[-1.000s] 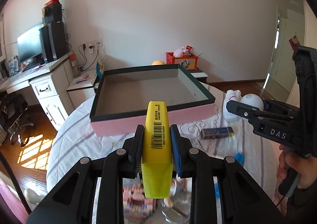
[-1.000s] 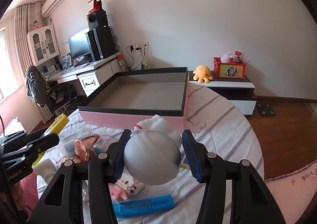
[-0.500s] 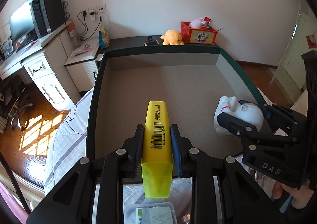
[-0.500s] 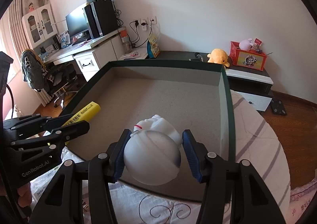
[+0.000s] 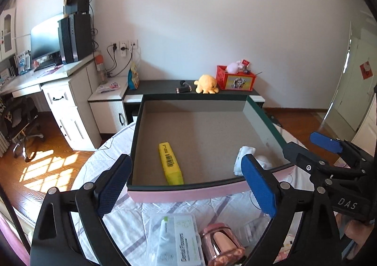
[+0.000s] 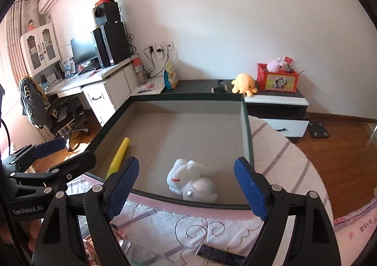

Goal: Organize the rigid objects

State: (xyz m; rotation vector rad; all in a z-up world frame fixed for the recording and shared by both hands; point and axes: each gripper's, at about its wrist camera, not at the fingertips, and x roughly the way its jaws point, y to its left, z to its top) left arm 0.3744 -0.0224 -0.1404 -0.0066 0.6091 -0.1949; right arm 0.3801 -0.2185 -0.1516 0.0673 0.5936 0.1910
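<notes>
Where the striped white quilted bed cover [image 5: 132, 226] spreads under both cameras, a shallow square box with pink outer walls, a dark green rim and a grey card floor [image 5: 188, 195] [image 6: 246, 129] sits on it, and behind it stands a white-walled room with a wooden floor. A white desk with a monitor and black computer tower [image 6: 110, 42] stands to the left. A low dark-topped cabinet [image 6: 278, 98] runs along the wall and carries a yellow plush octopus [image 6: 243, 83] beside a red toy box [image 6: 278, 78].

Inside the box, a yellow plastic highlighter with a barcode label [image 5: 170, 163] [image 6: 119, 157] lies flat near the left front corner, its length pointing toward the far wall. Well apart from it, a white ceramic rabbit-shaped figure with a rounded grey-white body and a small red mark [image 6: 190, 182] [image 5: 246, 160] lies on its side near the right front corner, just beside the near wall.

The left gripper [image 5: 186, 191] is spread wide and carries nothing, hanging before the near wall of the box. The right gripper [image 6: 188, 190] is likewise spread wide and empty, with the rabbit figure seen between its blue pads [image 6: 249, 191] but apart from them.

On the bed nearer than the box lie a clear plastic packet with green print [image 5: 176, 240] and a shiny rose-gold metal cylinder [image 5: 221, 244], touching side by side.
</notes>
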